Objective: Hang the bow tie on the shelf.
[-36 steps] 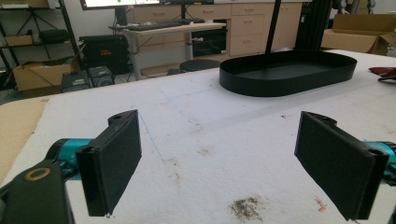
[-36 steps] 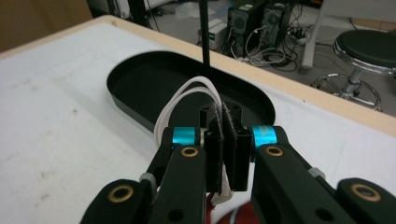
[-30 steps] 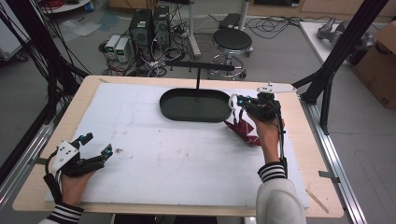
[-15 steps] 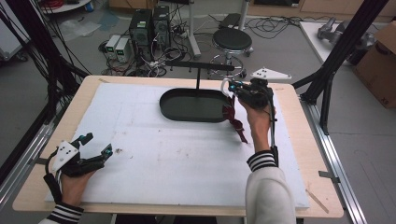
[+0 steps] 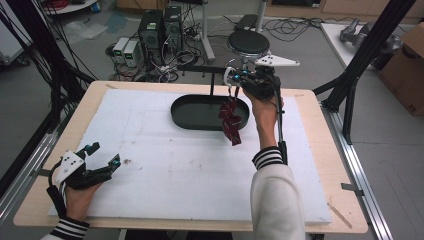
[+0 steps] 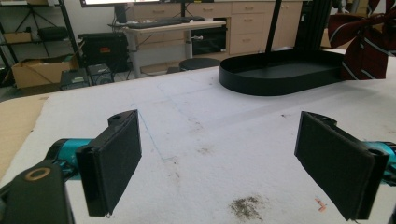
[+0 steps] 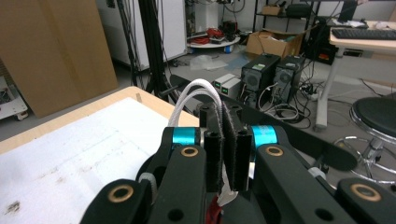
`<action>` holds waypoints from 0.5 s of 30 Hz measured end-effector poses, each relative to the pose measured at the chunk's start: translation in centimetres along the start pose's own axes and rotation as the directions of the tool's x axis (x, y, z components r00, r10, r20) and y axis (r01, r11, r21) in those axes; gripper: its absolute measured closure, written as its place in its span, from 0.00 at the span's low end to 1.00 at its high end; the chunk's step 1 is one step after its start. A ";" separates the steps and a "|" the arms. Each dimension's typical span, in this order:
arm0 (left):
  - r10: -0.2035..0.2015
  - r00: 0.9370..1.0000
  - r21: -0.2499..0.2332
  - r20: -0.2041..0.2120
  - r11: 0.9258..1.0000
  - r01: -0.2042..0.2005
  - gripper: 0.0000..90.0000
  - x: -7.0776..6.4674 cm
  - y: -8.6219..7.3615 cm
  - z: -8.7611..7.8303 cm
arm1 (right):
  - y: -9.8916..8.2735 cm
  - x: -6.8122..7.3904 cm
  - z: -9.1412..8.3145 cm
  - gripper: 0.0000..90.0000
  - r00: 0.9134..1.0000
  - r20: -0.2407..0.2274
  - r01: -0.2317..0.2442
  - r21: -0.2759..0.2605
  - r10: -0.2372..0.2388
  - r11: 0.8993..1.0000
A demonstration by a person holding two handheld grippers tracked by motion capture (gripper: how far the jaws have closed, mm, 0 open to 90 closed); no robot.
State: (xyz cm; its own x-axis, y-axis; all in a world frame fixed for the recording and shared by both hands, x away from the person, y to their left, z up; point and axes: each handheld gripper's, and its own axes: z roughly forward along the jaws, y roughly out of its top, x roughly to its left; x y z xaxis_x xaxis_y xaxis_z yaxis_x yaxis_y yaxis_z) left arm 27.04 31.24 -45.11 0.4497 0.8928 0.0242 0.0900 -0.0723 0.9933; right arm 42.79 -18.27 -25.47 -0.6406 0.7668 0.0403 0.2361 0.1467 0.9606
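Note:
A dark red striped cloth item point(image 5: 231, 120) hangs by white cord loops point(image 7: 196, 93) from my right gripper point(image 5: 235, 80), which is shut on the cords. It dangles over the right end of the black oval tray point(image 5: 176, 109), its lower tip past the tray's near rim. In the right gripper view the jaws point(image 7: 228, 140) press together with the cords rising between them. My left gripper point(image 5: 105, 153) rests at the front left of the white mat, open and holding nothing. In the left gripper view point(image 6: 219, 158) the tray point(image 6: 275, 79) and the cloth point(image 6: 364, 42) lie far ahead.
A white mat point(image 5: 175, 170) covers the wooden table point(image 5: 310, 150). A black bar on a post point(image 5: 210, 75) stands just behind the tray. Beyond the far edge are computer towers point(image 5: 160, 30), a stool point(image 5: 248, 42) and cables on the floor.
My right gripper has risen and moved left with the red cloth, from the mat beside the tray to above the tray's right end. The left gripper stayed put.

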 end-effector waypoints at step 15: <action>0.000 1.000 0.002 0.000 1.000 0.000 0.17 0.1 0.0 0.0 | 1.6 -0.2 3.0 0.97 0.999 0.020 0.029 0.008 -0.029 1.000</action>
State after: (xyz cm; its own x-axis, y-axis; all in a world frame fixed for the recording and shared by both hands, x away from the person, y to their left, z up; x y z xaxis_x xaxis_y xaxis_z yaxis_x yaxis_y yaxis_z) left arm 27.04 31.32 -45.09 0.4494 0.8930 0.0239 0.0919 -0.0729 0.9931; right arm 45.50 -16.27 -24.77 -0.6322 0.7748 0.0064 0.2233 0.1743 0.9590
